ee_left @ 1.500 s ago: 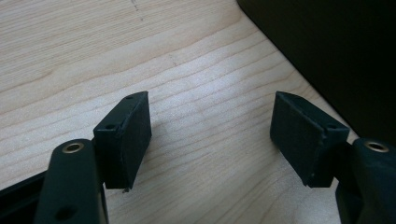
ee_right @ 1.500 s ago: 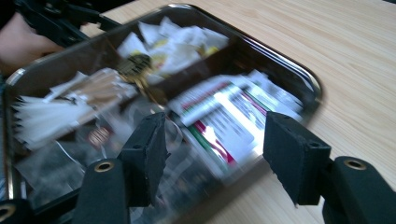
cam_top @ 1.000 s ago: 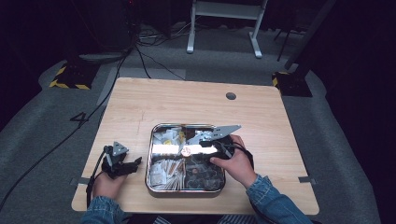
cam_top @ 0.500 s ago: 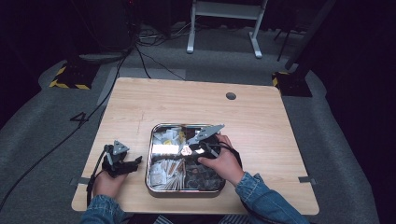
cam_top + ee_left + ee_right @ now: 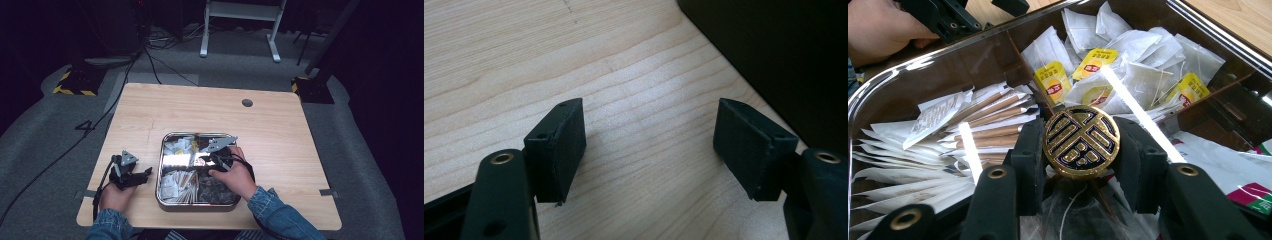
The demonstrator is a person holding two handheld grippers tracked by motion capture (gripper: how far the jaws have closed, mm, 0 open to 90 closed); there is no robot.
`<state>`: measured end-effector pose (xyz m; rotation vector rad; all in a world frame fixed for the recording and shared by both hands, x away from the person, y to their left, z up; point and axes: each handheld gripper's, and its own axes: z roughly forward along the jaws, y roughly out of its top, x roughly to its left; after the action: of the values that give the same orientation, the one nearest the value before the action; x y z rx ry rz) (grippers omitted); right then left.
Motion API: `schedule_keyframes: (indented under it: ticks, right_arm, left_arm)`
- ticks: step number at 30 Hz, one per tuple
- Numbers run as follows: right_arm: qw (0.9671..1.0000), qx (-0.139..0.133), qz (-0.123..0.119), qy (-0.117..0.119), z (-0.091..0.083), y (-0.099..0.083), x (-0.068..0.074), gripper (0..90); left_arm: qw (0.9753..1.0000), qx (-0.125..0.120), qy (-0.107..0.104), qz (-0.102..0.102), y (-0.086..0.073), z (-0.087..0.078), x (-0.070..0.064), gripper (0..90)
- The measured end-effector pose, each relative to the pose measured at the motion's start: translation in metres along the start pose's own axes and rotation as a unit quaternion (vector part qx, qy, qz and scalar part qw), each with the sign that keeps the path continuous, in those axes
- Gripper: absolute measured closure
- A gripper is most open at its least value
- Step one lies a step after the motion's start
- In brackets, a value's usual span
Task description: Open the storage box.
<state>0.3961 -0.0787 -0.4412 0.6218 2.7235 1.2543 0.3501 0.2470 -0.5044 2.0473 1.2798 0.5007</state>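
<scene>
On the left of the wooden surface, the left hand-held gripper is lying low just beside the left wall of the metal tray, apart from it. In the left gripper view its two black jaws are standing wide apart, released, with only bare wood grain between them and a dark wall rising at the upper right. The person's left hand is wrapping the grip from below, the denim sleeve coming in from the bottom edge, and a black cable is trailing off the surface to the floor.

The tray is sitting at the near middle of the surface, split into compartments. In the right gripper view, long paper stick packets are filling the left compartment, white tea bags with yellow tags are piling in the far one, and a packet with green and red print is lying at the right.

The right hand-held gripper is reaching over the tray, clenched on a round gold medallion with dark blue inlay, its pads pressing both edges. The medallion is being held above a clear bag with a string, near the divider. In the high view, the right hand is angling in from the lower right, wrist over the tray's near right compartment.
</scene>
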Motion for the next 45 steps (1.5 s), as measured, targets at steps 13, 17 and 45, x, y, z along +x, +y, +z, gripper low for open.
schedule_keyframes:
  ticks: [13, 17, 45]
  right_arm:
    - [1.0000, 0.001, -0.002, -0.004, -0.002, 0.005, 0.001, 59.0]
    - [1.0000, -0.007, -0.003, -0.004, -0.009, 0.008, 0.002, 59.1]
    - [0.9978, -0.054, 0.007, -0.038, -0.062, 0.021, -0.017, 59.1]
  left_arm:
    - [1.0000, 0.001, -0.001, 0.000, 0.000, -0.001, 0.000, 29.5]
    - [1.0000, 0.001, -0.001, 0.000, 0.000, -0.001, 0.000, 29.5]
    - [1.0000, 0.001, 0.000, 0.000, 0.000, 0.000, 0.000, 29.2]
